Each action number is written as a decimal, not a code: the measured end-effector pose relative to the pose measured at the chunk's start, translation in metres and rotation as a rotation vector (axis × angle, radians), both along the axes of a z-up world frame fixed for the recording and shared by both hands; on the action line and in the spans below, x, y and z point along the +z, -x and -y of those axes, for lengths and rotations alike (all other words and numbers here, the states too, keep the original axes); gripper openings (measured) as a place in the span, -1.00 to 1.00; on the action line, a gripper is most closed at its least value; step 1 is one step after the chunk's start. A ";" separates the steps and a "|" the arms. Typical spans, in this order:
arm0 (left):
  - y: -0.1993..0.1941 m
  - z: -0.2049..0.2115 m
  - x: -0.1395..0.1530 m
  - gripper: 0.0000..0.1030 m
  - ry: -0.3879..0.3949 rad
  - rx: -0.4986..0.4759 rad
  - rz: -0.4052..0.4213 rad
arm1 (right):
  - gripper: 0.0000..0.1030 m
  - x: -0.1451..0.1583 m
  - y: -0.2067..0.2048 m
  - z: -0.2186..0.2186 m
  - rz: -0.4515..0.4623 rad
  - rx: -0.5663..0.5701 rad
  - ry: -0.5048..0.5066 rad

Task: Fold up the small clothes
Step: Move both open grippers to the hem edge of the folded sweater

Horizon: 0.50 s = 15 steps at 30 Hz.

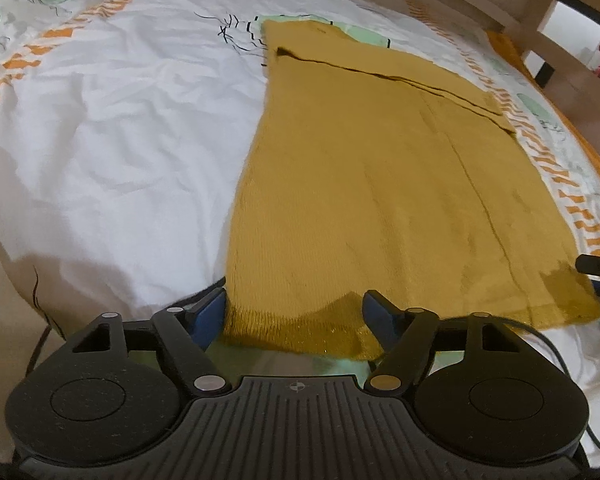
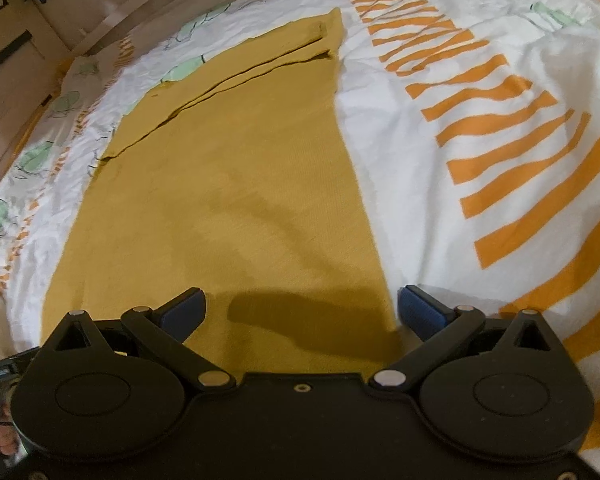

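A mustard knit garment [image 1: 360,184] was laid flat on a bed sheet [image 1: 120,128], stretched lengthwise away from both cameras. The sheet was white, printed with orange stripes [image 2: 500,152] and pale green shapes. At the garment's far end a folded-over panel was seen, its edge marked by a dark diagonal line [image 1: 380,76].

In the left wrist view, the left gripper [image 1: 294,312] was held spread wide at the garment's near hem, its blue pads [image 1: 208,312] set on either side of the ribbed near-left corner. Nothing was clamped between them; whether the pads touched the cloth could not be told. A dark part of the other tool [image 1: 598,264] was seen at the right edge, beside the near-right corner of the garment.

In the right wrist view, the right gripper [image 2: 302,312] was likewise held released, fingers wide apart. Its left pad [image 2: 186,314] was over the cloth and its right pad [image 2: 420,312] was over the white sheet, just beyond the garment's right edge. A dark shadow [image 2: 312,320] was cast on the cloth between the fingers. Wooden furniture [image 1: 532,8] was visible beyond the bed's far side.
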<state>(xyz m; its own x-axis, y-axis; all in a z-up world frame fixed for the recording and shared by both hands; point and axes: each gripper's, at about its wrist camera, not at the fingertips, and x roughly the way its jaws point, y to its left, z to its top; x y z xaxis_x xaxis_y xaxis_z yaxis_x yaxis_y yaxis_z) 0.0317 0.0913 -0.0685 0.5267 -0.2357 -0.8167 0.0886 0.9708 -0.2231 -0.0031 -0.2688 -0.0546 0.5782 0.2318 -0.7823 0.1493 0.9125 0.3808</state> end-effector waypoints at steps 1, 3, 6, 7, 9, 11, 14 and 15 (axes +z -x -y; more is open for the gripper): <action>0.000 0.000 0.000 0.34 0.003 0.000 -0.003 | 1.00 0.001 0.001 0.000 -0.005 0.005 -0.020; 0.000 -0.001 0.000 0.34 0.011 -0.002 -0.012 | 1.00 0.002 0.003 0.002 -0.017 0.015 -0.062; 0.001 0.000 0.002 0.34 0.015 -0.013 -0.023 | 1.00 0.004 0.007 0.007 -0.042 0.034 -0.142; 0.001 0.000 0.002 0.34 0.017 -0.014 -0.025 | 0.99 0.004 0.007 0.010 -0.051 0.040 -0.168; 0.000 -0.002 0.002 0.33 0.029 -0.008 -0.030 | 0.99 0.005 0.008 0.017 -0.074 0.056 -0.227; -0.002 -0.005 0.001 0.33 0.051 0.005 -0.036 | 0.98 0.005 0.008 0.023 -0.089 0.057 -0.281; -0.008 -0.009 -0.002 0.28 0.081 0.025 -0.040 | 0.98 0.001 0.005 0.034 -0.104 0.038 -0.351; -0.009 -0.009 -0.002 0.21 0.085 0.030 -0.041 | 0.98 -0.001 0.003 0.036 -0.111 0.030 -0.368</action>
<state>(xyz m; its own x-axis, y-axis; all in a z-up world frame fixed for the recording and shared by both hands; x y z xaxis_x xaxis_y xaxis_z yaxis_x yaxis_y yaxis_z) 0.0411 0.1004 -0.0706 0.5014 -0.2892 -0.8155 0.0487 0.9504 -0.3071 -0.0058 -0.3046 -0.0556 0.4836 0.5243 -0.7009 0.1830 0.7225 0.6667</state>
